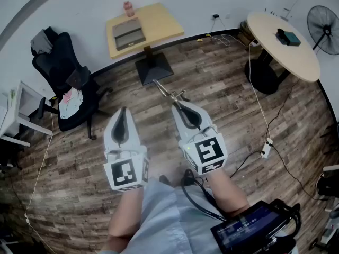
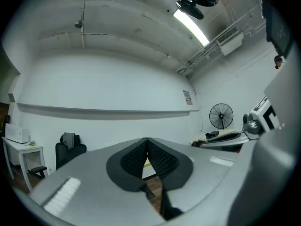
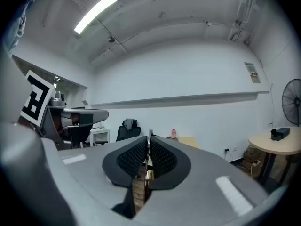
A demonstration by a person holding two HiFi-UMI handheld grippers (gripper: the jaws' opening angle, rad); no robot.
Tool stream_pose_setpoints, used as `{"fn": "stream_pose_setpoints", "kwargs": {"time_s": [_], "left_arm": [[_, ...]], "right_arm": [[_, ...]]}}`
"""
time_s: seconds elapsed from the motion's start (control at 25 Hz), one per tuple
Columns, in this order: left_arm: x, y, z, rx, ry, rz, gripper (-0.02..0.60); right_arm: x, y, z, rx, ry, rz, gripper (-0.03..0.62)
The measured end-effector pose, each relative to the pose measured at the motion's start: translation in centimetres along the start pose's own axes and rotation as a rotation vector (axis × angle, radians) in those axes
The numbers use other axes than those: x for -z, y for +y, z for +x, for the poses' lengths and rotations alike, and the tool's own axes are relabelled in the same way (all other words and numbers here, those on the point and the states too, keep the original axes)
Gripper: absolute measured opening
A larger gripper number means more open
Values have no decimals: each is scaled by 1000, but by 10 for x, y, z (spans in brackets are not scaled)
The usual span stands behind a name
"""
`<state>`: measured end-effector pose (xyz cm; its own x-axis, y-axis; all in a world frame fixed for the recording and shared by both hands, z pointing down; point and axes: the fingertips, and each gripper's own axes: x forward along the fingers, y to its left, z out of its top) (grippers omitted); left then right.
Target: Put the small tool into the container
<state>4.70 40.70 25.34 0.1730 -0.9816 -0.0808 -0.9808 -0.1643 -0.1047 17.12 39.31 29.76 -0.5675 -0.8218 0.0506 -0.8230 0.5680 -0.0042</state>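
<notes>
The tool (image 1: 164, 89) is shiny metal, the floor (image 1: 222, 107) matt, grainy wood planks

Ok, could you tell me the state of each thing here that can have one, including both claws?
left claw: shut, nothing in it.
right claw: shut on the small tool.
small tool: held level, sticking out ahead of the right claw.
container: lying on the square table, tool not yet in it.
screen: lit.
</notes>
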Motion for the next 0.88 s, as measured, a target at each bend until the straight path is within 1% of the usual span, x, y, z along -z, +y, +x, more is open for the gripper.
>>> {"fn": "stream_pose_setpoints", "kwargs": {"time_s": [0.36, 0.64, 0.76, 0.88], "left_arm": [[9, -20, -4, -4, -1, 3, -2], [15, -38, 12, -25, 27, 11, -2], [24, -33, 25, -36, 56, 8, -2], [40, -16, 41, -41, 64, -5, -2]], "right_arm": [[8, -12, -15, -12, -14, 6, 20], [7, -49, -16, -25, -17, 38, 20], [11, -63, -4, -19, -4, 48, 20], [20, -72, 16, -2, 14, 51, 20]]}}
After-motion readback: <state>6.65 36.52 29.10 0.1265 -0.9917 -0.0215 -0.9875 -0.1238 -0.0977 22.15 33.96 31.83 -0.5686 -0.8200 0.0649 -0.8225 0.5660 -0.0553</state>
